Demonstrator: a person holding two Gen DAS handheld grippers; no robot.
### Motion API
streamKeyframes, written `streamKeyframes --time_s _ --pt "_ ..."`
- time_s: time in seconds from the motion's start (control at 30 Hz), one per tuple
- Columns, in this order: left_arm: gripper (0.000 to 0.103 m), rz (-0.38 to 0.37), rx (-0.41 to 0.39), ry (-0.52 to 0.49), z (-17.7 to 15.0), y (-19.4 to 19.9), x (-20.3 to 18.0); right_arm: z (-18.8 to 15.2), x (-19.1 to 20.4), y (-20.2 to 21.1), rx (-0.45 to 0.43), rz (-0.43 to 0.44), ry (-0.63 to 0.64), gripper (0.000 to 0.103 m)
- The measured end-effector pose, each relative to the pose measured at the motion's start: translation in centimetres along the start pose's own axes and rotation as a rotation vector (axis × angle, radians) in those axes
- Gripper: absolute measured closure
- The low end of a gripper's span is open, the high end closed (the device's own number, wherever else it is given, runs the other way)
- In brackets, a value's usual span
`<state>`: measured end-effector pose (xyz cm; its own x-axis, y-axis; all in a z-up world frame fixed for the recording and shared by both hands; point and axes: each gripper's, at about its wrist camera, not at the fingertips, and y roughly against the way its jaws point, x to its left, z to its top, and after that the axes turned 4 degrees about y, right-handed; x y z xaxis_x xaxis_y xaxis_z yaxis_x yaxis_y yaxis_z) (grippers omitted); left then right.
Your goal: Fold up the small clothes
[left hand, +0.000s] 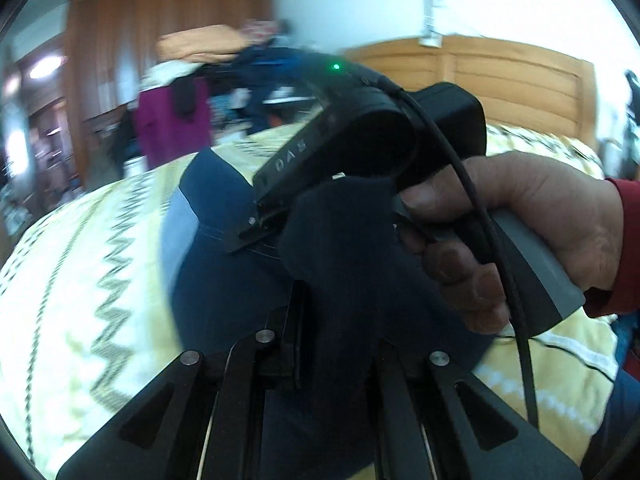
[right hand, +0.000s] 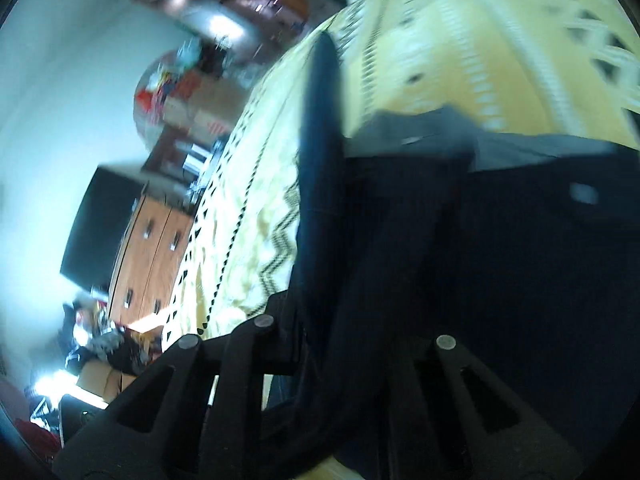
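A dark navy garment point(left hand: 224, 280) with a lighter blue panel lies on the yellow patterned bedspread point(left hand: 80, 280). In the left wrist view a bunched fold of it rises between my left gripper's point(left hand: 340, 320) fingers, which are shut on it. A hand in a red sleeve point(left hand: 540, 216) holds my right gripper point(left hand: 246, 234) just above and ahead, its tips pinched on a seam of the same garment. In the blurred right wrist view the dark cloth point(right hand: 500, 260) fills the space between my right gripper's point(right hand: 348, 340) fingers and hangs over them, hiding the tips.
A wooden headboard point(left hand: 500, 80) stands behind the bed. A heap of clothes point(left hand: 208, 64) lies at the far left, in front of a wooden wardrobe point(left hand: 120, 40). In the right wrist view a wooden dresser point(right hand: 152, 256) and floor clutter point(right hand: 100, 344) sit beside the bed.
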<state>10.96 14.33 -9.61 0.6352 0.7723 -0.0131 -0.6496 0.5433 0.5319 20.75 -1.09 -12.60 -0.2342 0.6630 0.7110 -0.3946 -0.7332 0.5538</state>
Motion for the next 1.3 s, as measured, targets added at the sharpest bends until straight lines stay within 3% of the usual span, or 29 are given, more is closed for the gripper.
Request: streamKeyframes --time_s 0.2,0.4,0.43,0.5,0.53,0.57,0.63,0.7,0.8,0.9,0.93,0.97,1.0,1.17,1.23,1.3 --pt "0.090 -0.159 0.050 -0.050 2.2 -5.1 -5.8 -0.7 -4.1 5.2 -0.065 -0.040 -0.037 0.093" --pt "0.085 -0.180 0.014 -0.066 2.4 -7.1 -8.5 -1.6 -2.9 7.3 -0.170 -0.025 0.198 0.093" --pt "0.085 -0.180 0.028 -0.068 2.0 -7.7 -8.9 -1.9 -5.4 6.0 -0.135 -0.042 0.139 0.093" --pt "0.083 -0.193 0.142 -0.044 0.7 -9.8 -9.2 -2.7 -11.5 3.1 -0.025 -0.038 -0.073 0.092" --pt "0.083 -0.209 0.262 -0.029 -0.4 -12.2 -9.2 -3.6 -13.3 2.0 0.001 -0.034 -0.140 0.093" --pt "0.083 -0.226 0.327 -0.021 -1.4 -13.6 -9.3 -3.8 -13.3 2.1 -0.018 -0.015 -0.141 0.092" --pt "0.083 -0.235 0.309 -0.018 -2.1 -13.7 -8.9 -3.4 -12.7 2.4 -0.029 0.000 -0.136 0.084" --pt "0.083 -0.241 0.296 -0.008 -1.9 -13.2 -8.6 -2.7 -12.9 2.6 -0.055 0.028 -0.152 0.070" --pt "0.083 -0.239 0.290 -0.010 -2.2 -12.8 -8.8 -1.3 -14.5 2.0 -0.085 0.082 -0.227 0.068" --pt "0.083 -0.241 0.293 -0.004 -2.3 -12.5 -9.0 0.0 -15.6 1.4 -0.093 0.092 -0.259 0.069" --pt "0.083 -0.244 0.294 0.001 -2.2 -12.6 -9.0 0.6 -15.6 1.2 -0.094 0.074 -0.255 0.074" --pt "0.083 -0.245 0.296 0.002 -1.6 -12.9 -9.7 1.0 -15.4 1.1 -0.089 0.050 -0.244 0.090" --pt "0.083 -0.246 0.299 0.003 -0.8 -13.2 -9.1 1.4 -15.1 1.2 -0.079 0.031 -0.225 0.095" --pt "0.083 -0.282 0.278 0.022 1.0 -13.1 -9.8 2.0 -14.5 3.6 -0.104 0.009 -0.181 0.096" --pt "0.079 -0.324 0.307 0.022 1.1 -14.2 -10.6 0.7 -16.8 3.0 -0.042 -0.004 -0.235 0.088" --pt "0.070 -0.336 0.360 0.021 -0.1 -15.9 -11.1 -0.8 -18.6 2.8 -0.031 0.090 -0.343 0.087"
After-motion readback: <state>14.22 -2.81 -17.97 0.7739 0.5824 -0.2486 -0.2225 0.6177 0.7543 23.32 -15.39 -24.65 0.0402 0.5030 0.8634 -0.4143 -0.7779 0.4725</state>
